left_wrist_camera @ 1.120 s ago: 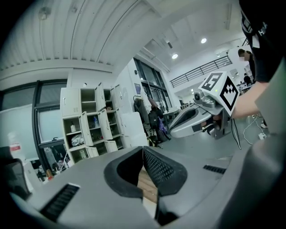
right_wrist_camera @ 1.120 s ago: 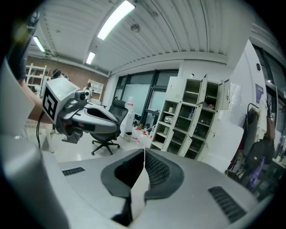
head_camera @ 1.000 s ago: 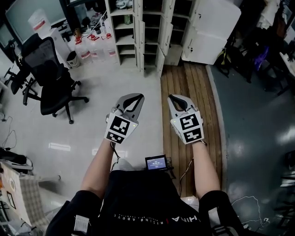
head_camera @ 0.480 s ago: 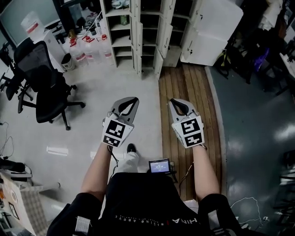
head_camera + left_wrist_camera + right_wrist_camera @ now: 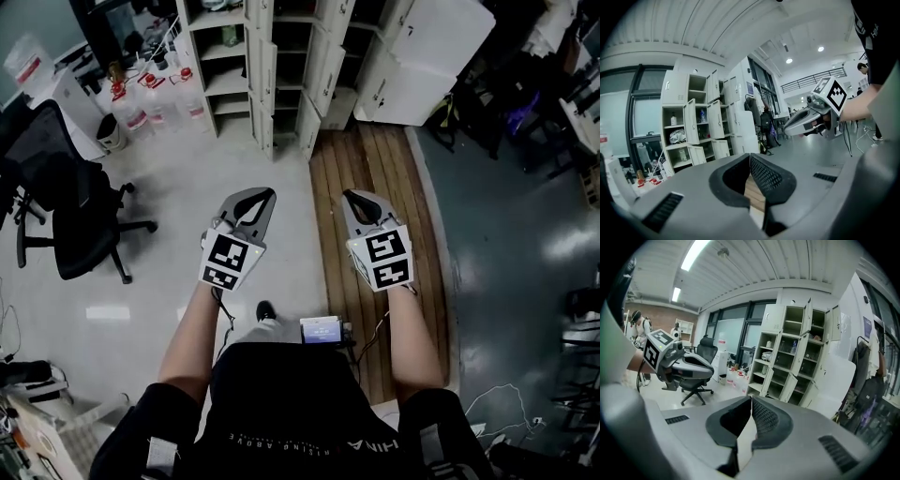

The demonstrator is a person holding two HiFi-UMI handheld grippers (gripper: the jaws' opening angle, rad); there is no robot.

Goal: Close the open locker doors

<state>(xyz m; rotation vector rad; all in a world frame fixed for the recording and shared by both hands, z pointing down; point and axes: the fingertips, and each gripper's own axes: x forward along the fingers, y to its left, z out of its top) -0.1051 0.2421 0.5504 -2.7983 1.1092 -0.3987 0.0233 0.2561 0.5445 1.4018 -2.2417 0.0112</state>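
A bank of white lockers (image 5: 281, 56) stands ahead at the top of the head view, with several doors (image 5: 265, 80) swung open and shelves showing inside. The lockers (image 5: 787, 357) also show in the right gripper view and the lockers (image 5: 696, 126) in the left gripper view, doors ajar. My left gripper (image 5: 265, 195) and right gripper (image 5: 351, 198) are held side by side at waist height, well short of the lockers. Both are shut with nothing between their tips. Each gripper sees the other: the right gripper (image 5: 787, 131), the left gripper (image 5: 710, 372).
A black office chair (image 5: 56, 216) stands at the left on the pale floor. Bottles and jugs (image 5: 141, 103) cluster by the lockers' left side. A wooden strip (image 5: 361, 216) runs toward the lockers. A tilted white cabinet (image 5: 427, 56) stands at the right, beside dark clutter.
The view has moved forward: lockers and chair slid leftward and nearer. Both grippers stay shut and side by side.
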